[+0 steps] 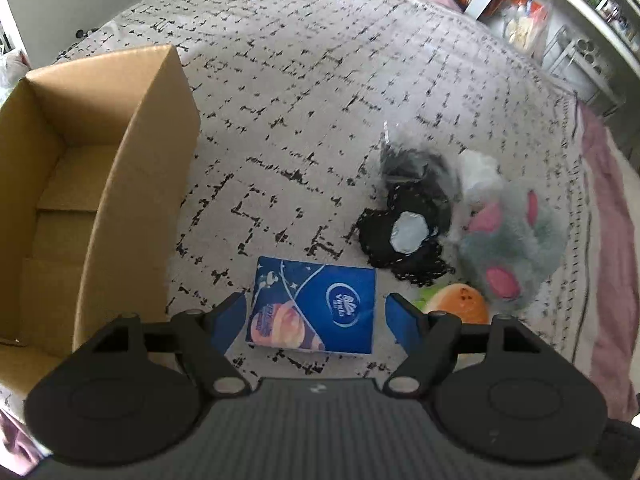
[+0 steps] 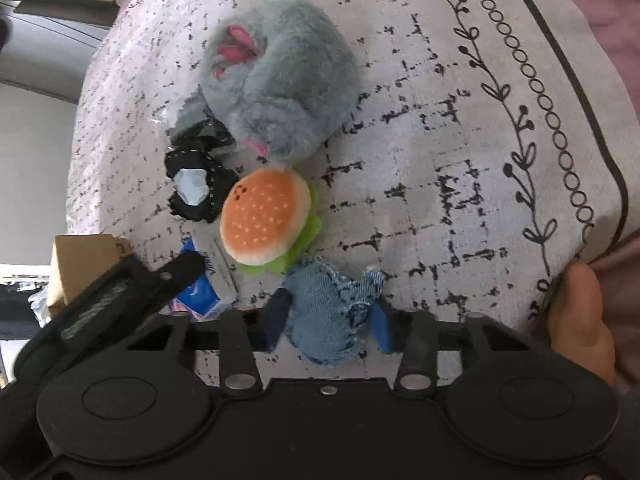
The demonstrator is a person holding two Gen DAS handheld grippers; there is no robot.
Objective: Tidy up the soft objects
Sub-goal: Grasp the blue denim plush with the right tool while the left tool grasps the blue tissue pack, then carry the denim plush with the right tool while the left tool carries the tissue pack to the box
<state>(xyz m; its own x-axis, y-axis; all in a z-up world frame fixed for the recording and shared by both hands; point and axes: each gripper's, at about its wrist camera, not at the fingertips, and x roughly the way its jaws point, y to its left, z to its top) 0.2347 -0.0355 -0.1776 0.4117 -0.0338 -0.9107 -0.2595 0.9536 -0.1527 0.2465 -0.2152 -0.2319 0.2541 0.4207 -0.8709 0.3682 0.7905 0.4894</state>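
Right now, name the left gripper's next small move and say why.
Probably ease the left gripper down and close on the blue tissue pack: its jaws stand open on either side of the pack, and the open cardboard box sits just to its left, ready to receive it.

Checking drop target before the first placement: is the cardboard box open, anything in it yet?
Open and empty as far as visible: the cardboard box has its top flaps up, and the left wrist view shows only bare floor inside. Its near end is cropped.
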